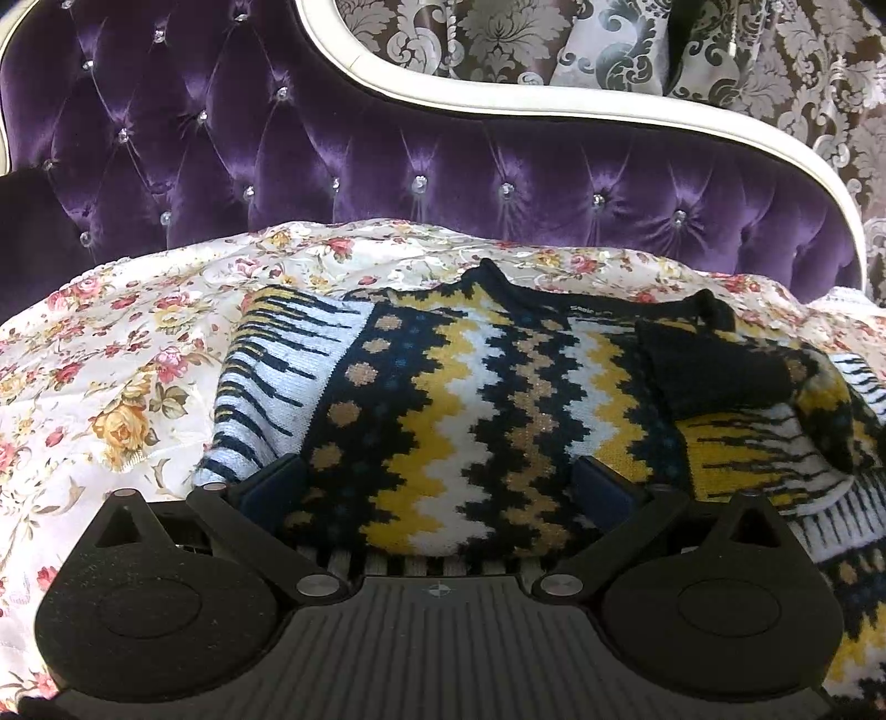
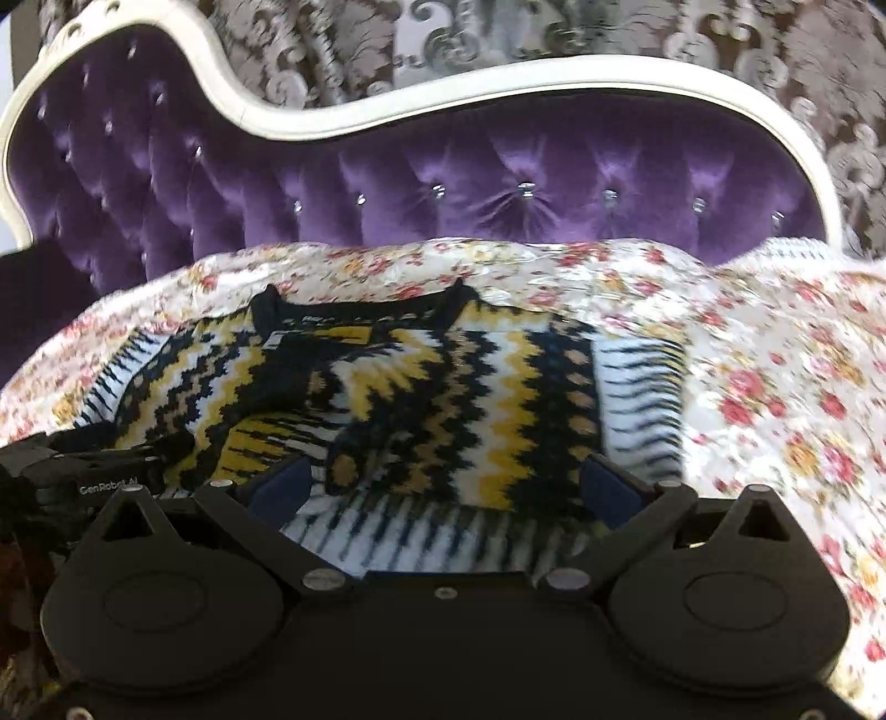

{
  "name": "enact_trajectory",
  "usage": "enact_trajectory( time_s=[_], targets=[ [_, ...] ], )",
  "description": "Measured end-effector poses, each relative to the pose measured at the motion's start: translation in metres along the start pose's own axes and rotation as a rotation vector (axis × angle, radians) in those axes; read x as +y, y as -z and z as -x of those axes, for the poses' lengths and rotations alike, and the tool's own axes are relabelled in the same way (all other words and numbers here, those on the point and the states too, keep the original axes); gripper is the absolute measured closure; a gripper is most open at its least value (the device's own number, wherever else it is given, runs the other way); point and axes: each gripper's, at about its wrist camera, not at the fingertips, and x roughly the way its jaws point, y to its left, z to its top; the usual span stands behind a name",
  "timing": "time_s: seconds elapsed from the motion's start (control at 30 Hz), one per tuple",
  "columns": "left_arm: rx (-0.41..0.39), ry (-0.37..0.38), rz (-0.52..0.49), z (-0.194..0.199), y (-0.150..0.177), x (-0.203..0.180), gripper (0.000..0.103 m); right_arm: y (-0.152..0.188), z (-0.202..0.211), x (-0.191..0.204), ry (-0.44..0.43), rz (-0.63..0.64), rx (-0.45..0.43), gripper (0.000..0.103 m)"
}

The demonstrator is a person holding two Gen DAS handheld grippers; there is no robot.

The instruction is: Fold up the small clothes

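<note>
A small knitted sweater (image 1: 459, 399) in navy, yellow and white zigzags lies flat on the floral bedspread (image 1: 111, 354), collar toward the headboard. One sleeve is folded across its chest, its dark cuff (image 1: 714, 360) lying right of centre. My left gripper (image 1: 440, 487) is open and hovers low over the sweater's left lower half, fingers wide apart. In the right wrist view the same sweater (image 2: 487, 387) fills the middle. There my right gripper (image 2: 446, 487) stands open over the striped hem. The left gripper (image 2: 83, 471) shows at the left edge of that view, beside the sweater.
A purple tufted headboard (image 1: 387, 160) with a curved white frame (image 1: 498, 97) rises behind the bed. Grey damask curtains (image 1: 554, 39) hang beyond it. Floral bedspread (image 2: 775, 387) stretches wide to the right of the sweater.
</note>
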Motion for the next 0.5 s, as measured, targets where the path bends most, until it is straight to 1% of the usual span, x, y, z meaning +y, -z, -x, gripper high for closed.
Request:
enact_trajectory(
  time_s=[0.27,0.4,0.5],
  targets=[
    [-0.002,0.002,0.002,0.0,0.0,0.0,0.0,-0.016,-0.039,0.031,0.081,0.108,0.036,0.0],
    [-0.004,-0.003,0.005,0.001,0.0,0.0,0.0,-0.017,-0.052,0.029,0.14,0.123,0.056,0.001],
    [-0.005,-0.004,0.006,0.001,-0.001,0.0,0.0,-0.016,-0.053,0.02,0.19,0.116,0.048,0.001]
  ],
)
